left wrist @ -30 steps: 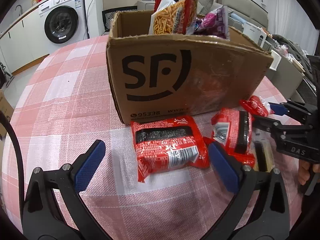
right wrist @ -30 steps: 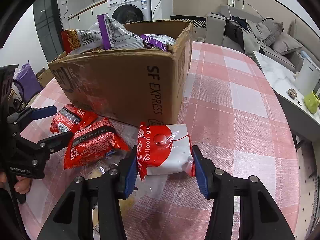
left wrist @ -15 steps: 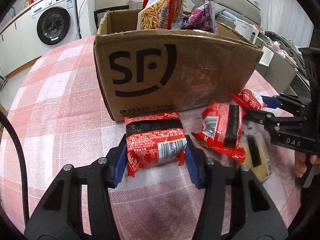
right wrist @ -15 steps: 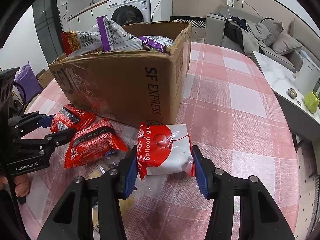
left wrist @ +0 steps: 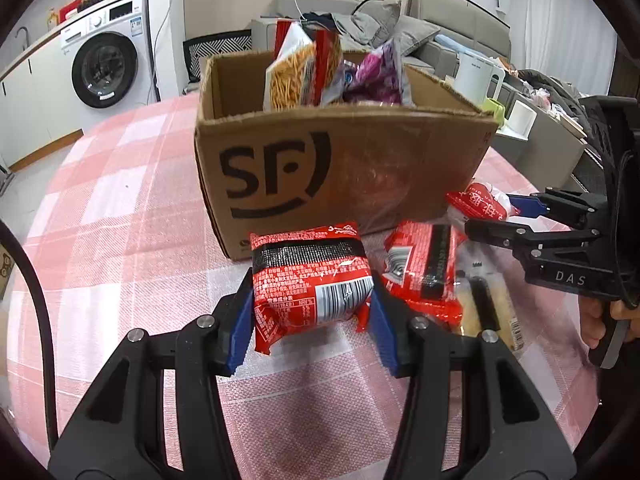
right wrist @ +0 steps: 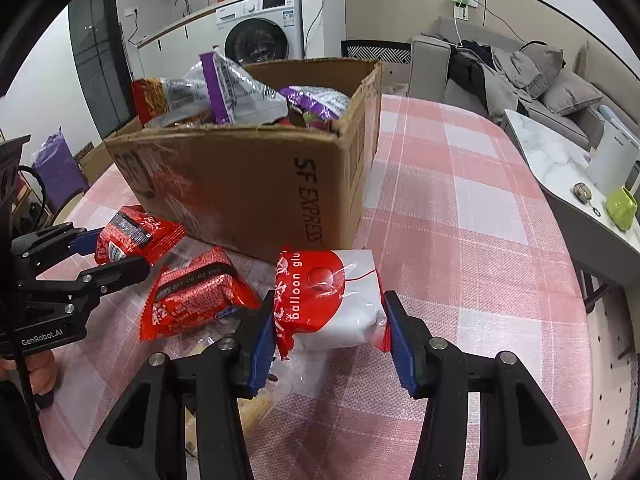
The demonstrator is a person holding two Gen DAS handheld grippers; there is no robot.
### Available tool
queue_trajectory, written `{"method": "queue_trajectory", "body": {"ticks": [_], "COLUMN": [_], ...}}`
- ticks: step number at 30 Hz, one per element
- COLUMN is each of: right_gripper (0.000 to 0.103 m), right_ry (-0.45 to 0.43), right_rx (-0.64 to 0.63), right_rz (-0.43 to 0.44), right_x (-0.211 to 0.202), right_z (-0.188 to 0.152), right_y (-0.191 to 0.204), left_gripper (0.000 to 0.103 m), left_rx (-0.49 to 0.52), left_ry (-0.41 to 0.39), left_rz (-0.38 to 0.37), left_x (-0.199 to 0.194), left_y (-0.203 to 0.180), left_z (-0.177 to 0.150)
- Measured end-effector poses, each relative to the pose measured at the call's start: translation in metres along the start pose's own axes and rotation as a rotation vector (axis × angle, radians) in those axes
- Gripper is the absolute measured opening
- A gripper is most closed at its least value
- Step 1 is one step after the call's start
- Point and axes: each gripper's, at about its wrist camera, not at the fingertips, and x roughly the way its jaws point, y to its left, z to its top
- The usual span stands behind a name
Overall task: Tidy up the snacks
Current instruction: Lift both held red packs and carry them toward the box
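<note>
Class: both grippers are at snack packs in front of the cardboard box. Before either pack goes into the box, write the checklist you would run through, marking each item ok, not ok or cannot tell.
1. Left gripper clamped on the red snack pack, having just closed on it: ok.
2. Right gripper clamped on the red-and-white balloon pack: ok.
3. Cardboard box top open: ok.
4. Free space in the box: an empty corner shows on its left side in the left wrist view: ok.
5. Both packs lifted off the tablecloth: cannot tell.
6. Other red pack clear of the left gripper's grip: ok.
</note>
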Motion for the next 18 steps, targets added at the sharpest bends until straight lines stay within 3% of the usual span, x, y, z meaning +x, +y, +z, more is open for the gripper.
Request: {"method": "queue_trajectory", "body": {"ticks": [18], "right_gripper": [0.051], "right_ry": [-0.109], "right_rx": [0.014], "right_rz": [0.009], "right_x": [-0.046], "right_z": [0.011], "right_y": [-0.003], "left_gripper": [0.048], "left_rx": [0.007], "left_ry": [-0.125], "left_rz": [-0.018], "left_x": [-0.082], "left_y": [-0.005], "left_z": [0.013]}}
